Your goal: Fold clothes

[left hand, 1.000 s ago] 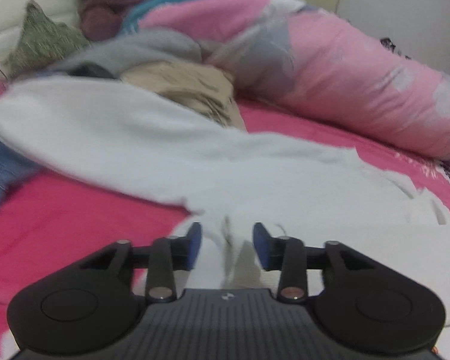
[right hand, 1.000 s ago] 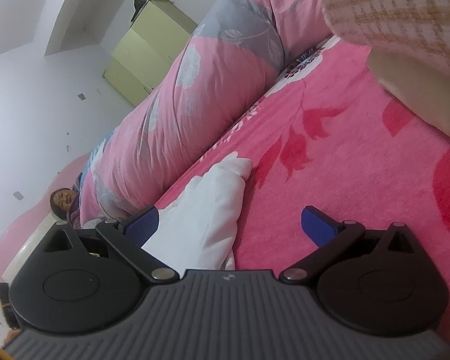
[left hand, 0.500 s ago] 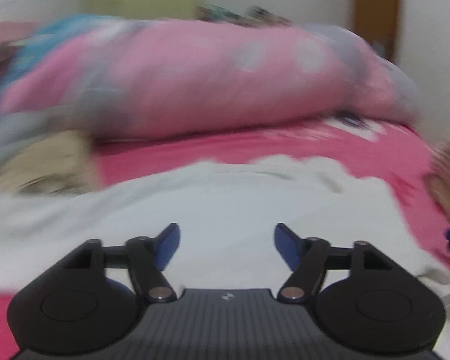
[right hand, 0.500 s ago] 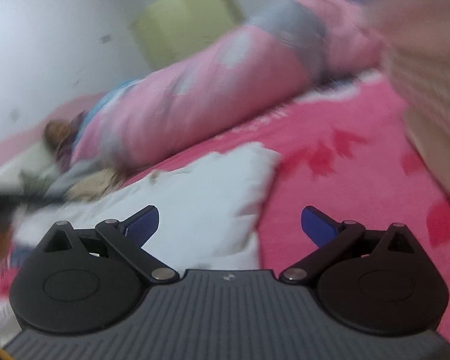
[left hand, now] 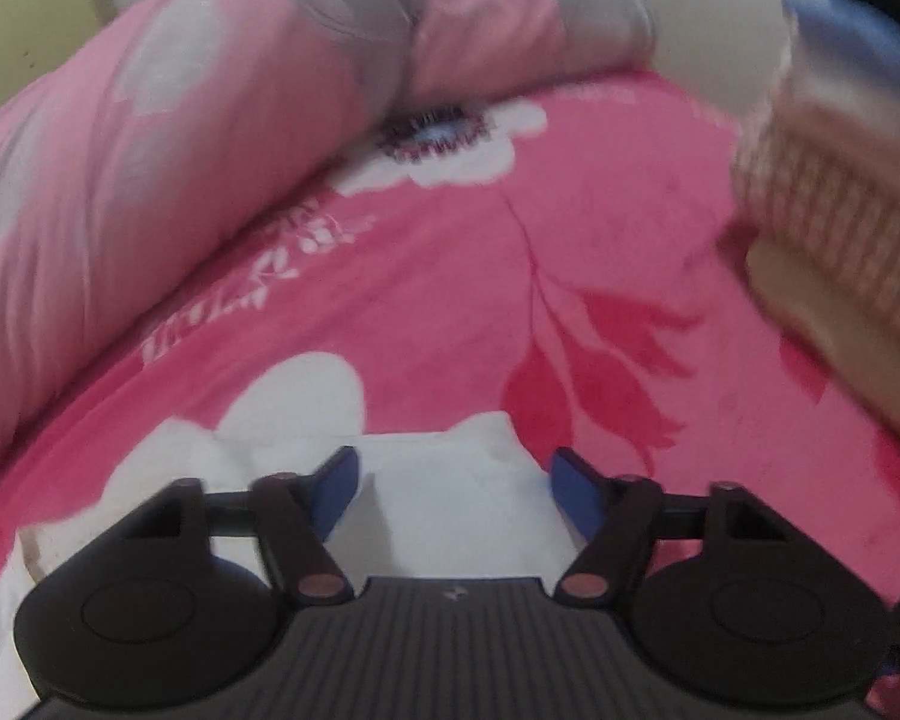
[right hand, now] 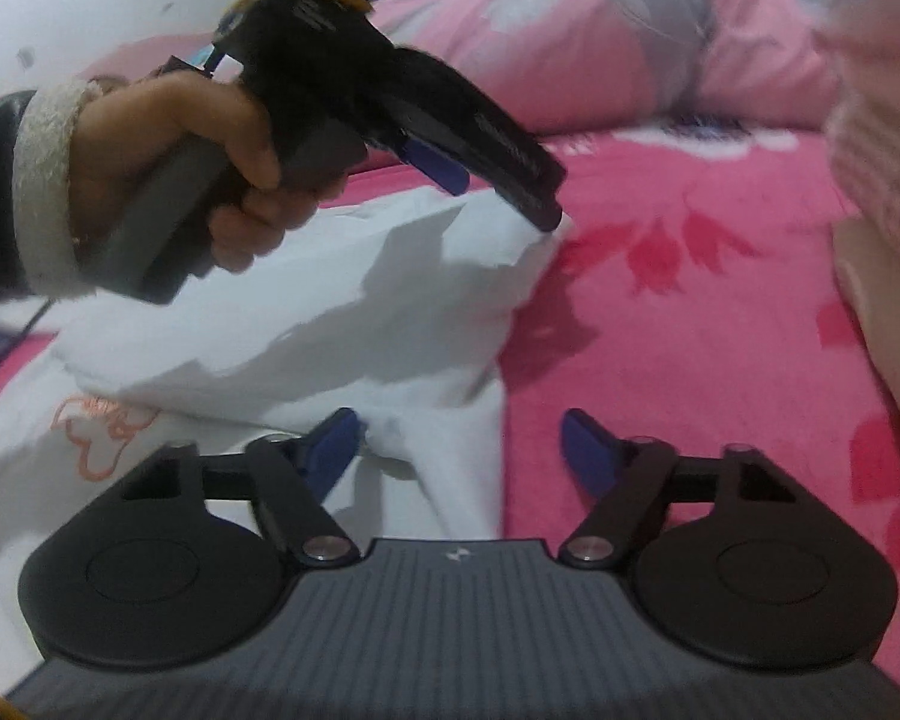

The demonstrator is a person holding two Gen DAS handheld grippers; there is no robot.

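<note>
Since both tongs stand apart with nothing clamped, the white garment [right hand: 342,300] is free to slump. Left tongs [left hand: 453,489] hover over its far corner; right tongs [right hand: 459,450] straddle its right edge, one pad over cloth, one over the bed [right hand: 690,360]. Risk: pinching a single layer or snagging the fleece blanket underneath, so the fold skews. Cloth is thin, limp, creased, with an orange print near left. Bed is plush pink; puffy quilt [left hand: 180,138] at far side.
</note>
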